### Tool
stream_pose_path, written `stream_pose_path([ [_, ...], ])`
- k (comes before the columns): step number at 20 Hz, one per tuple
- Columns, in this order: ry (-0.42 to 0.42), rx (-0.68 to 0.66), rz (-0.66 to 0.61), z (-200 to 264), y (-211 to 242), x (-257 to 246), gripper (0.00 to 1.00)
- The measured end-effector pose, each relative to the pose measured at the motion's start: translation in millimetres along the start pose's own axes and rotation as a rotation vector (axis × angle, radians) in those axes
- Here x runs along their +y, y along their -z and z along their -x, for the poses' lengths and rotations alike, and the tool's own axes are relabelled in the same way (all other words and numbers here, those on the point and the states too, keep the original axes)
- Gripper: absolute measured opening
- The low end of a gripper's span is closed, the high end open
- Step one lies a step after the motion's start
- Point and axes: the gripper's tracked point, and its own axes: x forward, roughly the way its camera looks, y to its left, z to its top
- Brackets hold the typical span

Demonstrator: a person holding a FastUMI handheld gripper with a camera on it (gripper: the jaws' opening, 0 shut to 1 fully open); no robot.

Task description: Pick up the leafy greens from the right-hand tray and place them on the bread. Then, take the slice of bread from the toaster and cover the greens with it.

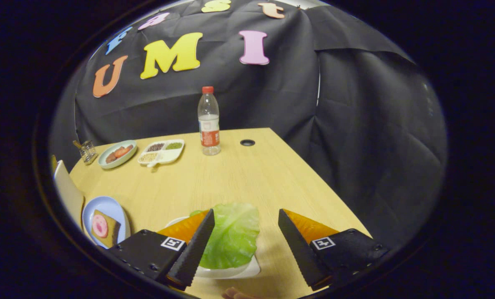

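Tongs wide apart, empty, w/ lettuce leaf btwn tips.

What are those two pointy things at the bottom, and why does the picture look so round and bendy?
Those are the two fingers of a gripper, a grabbing tool a person holds by hand. A wide-eyed camera rides on it and looks forward, which bends the picture. The fingers are open and hold nothing yet. Between them, closer to the left finger, a green leaf lies on a white tray. Left of the fingers, a blue plate holds bread with a pink slice on it. Farther along the wooden table stand a water bottle, a white dish of seeds and a small green plate of food.
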Motion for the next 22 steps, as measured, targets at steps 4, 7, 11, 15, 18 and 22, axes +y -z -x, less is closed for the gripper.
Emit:
stream_pose_path([
  [4, -0.015, 0.106, 0.028, -31, 21, 0, 0.95],
  [7, -0.047, 0.123, 0.062, -36, 24, 8, 0.87],
  [11, -0.015, 0.104, 0.107, -32, 20, 5, 0.66],
  [15, -0.036, 0.087, 0.074, -24, 18, 9, 0.10],
  [18, -0.039, 0.068, 0.064, -9, 17, 5, 0.00],
  [22, -0.027, 0.005, 0.035, 31, -1, 1, 0.00],
])
